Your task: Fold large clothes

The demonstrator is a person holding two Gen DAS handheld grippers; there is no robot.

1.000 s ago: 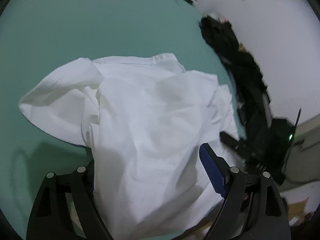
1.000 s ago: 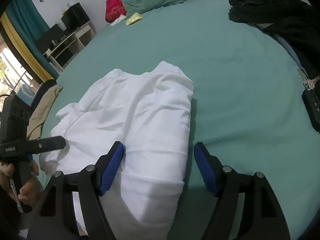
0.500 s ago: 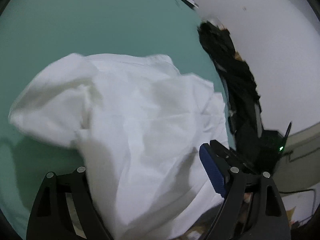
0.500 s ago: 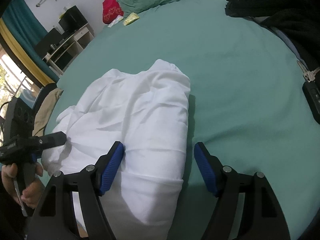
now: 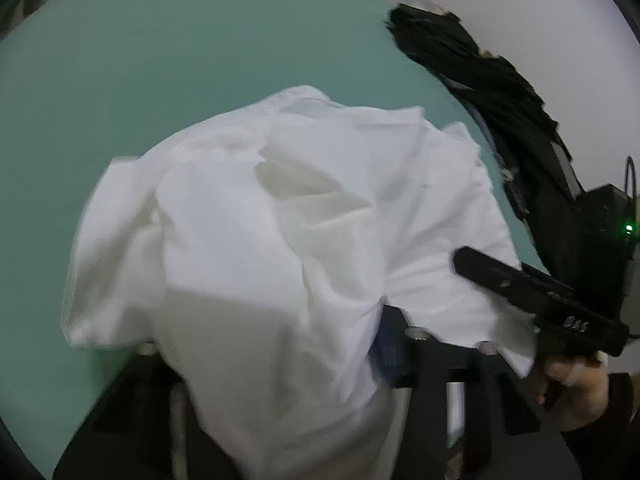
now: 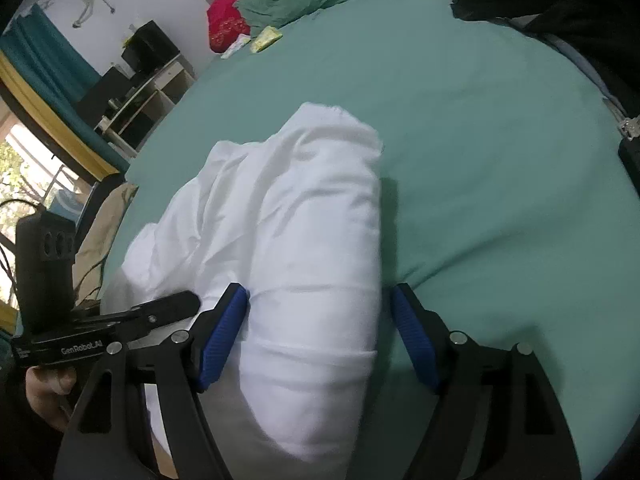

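Closing on a gathered bunch of the white garment [image 5: 280, 240], the left gripper [image 5: 320, 340] has cloth between its jaws. The right gripper [image 6: 320, 328] stands wide open astride the garment's folded edge, pads not pressing it. The garment lies rumpled on the green bedsheet [image 6: 480, 140], black clothes [image 5: 480, 72] beyond.

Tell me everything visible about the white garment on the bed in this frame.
The white garment is plain, thin, cotton-like cloth, crumpled and loosely bunched into a long mound on the green bed sheet. No print or buttons show. Its near end lies between the open right tongs, the left blue pad at its side. The left tongs are closing with cloth gathered between them, draping over and hiding most of them.
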